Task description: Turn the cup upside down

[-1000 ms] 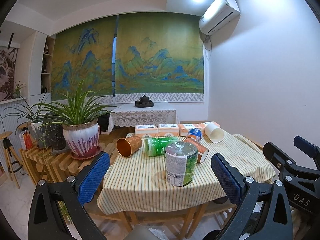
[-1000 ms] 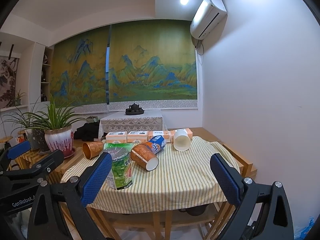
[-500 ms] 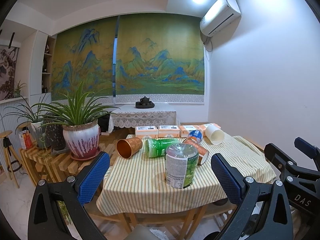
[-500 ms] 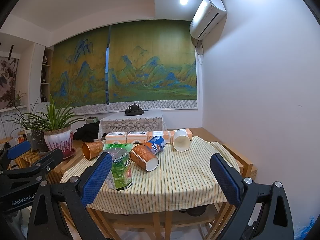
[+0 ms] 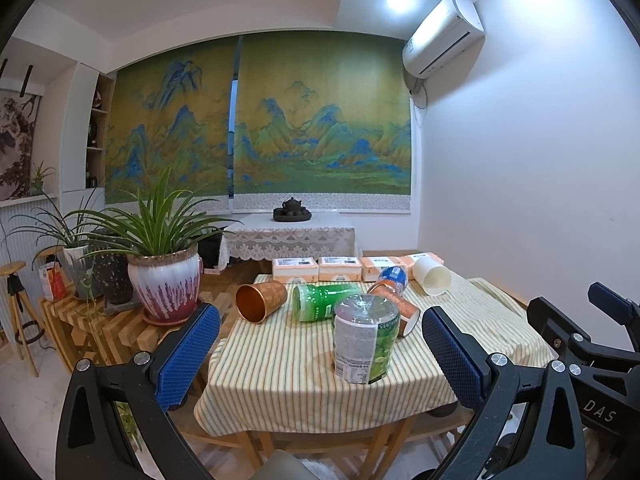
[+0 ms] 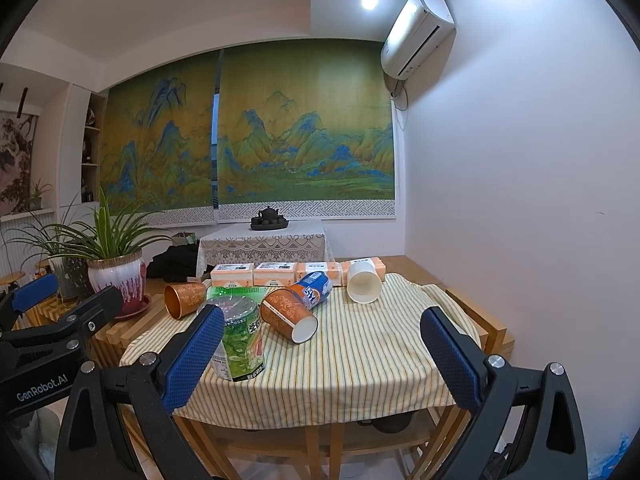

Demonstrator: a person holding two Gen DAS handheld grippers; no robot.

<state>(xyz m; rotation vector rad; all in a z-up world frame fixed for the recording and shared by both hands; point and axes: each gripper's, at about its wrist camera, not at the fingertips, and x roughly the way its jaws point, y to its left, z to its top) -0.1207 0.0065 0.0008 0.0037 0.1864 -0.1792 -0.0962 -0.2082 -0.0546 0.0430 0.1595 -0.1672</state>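
Several cups are on the striped tablecloth. A green-labelled plastic cup stands upside down near the front; it also shows in the right wrist view. A copper cup, a green cup, an orange paper cup and a white cup lie on their sides. My left gripper is open and empty, short of the table. My right gripper is open and empty, also short of the table.
A blue can lies by the orange cup. Tissue packs line the table's far edge. Potted plants stand on a slatted bench at the left. The white wall is at the right. Each gripper shows in the other's view.
Both views have shifted very slightly. The cups have not moved and both grippers stay open.
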